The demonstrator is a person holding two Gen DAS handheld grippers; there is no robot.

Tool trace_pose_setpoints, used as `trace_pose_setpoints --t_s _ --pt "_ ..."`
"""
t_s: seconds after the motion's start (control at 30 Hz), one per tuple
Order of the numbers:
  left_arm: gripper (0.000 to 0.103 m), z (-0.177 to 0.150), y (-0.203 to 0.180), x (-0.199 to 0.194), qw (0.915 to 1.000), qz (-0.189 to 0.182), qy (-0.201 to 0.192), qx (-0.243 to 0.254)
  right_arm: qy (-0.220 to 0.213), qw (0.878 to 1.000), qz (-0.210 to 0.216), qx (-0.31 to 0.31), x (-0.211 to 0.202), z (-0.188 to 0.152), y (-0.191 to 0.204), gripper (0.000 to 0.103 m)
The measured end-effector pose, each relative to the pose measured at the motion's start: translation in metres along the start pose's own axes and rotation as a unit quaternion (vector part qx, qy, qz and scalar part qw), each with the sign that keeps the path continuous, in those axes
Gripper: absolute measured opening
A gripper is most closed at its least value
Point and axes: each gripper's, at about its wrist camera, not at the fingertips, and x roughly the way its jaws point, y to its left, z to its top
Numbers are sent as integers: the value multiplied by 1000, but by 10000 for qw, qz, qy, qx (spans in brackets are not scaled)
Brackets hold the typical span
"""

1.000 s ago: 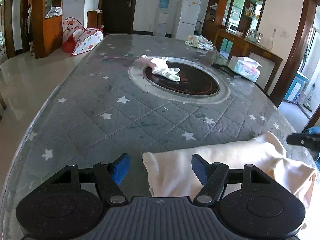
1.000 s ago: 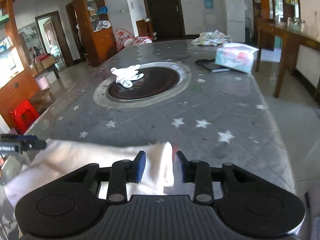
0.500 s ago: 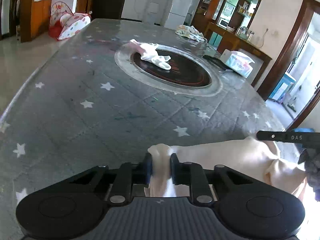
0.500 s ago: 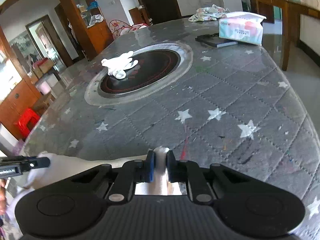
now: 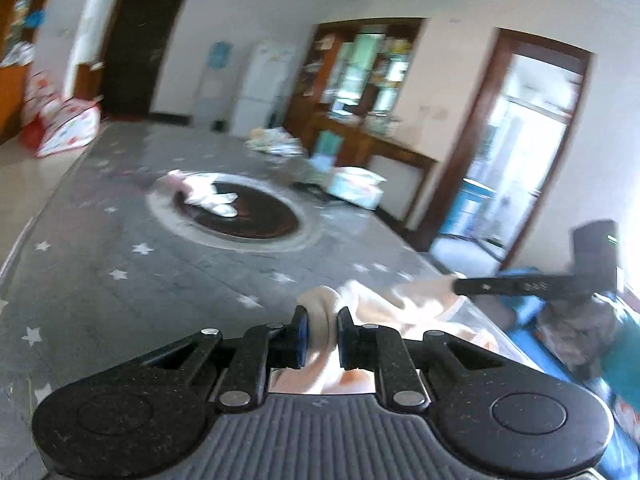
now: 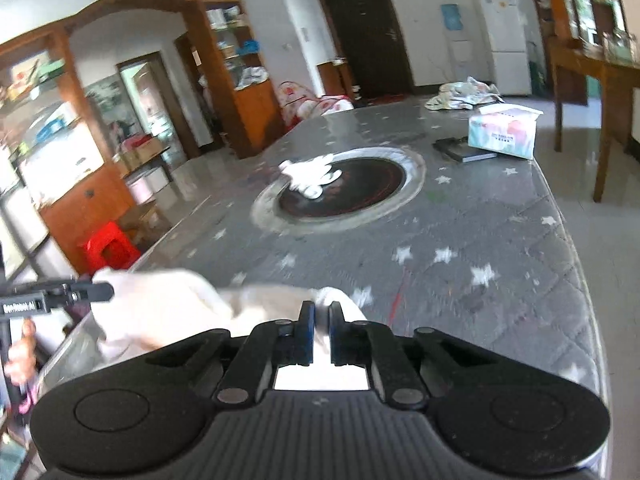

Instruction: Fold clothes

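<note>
Cream garment lifted, tissue pack beyond

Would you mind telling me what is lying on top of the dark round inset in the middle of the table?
A crumpled white cloth lies over the far-left rim of the dark round inset. The rest of the inset shows bare; whatever sits under the cloth is covered.

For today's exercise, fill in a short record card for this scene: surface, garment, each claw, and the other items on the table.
surface: grey quilted table cover with white stars
garment: cream garment, stretched between both claws
left claw: shut on one end of the garment
right claw: shut on the other end
centre: dark round inset with white gloves on it
far side: tissue pack, dark book, crumpled cloth
</note>
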Motion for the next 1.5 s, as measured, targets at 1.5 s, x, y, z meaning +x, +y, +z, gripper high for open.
trace_pose_setpoints --t_s 1.5 --pt "6 -23 -7 -2 9967 491 610 227 347 9974 -284 -561 -1 -6 5 7"
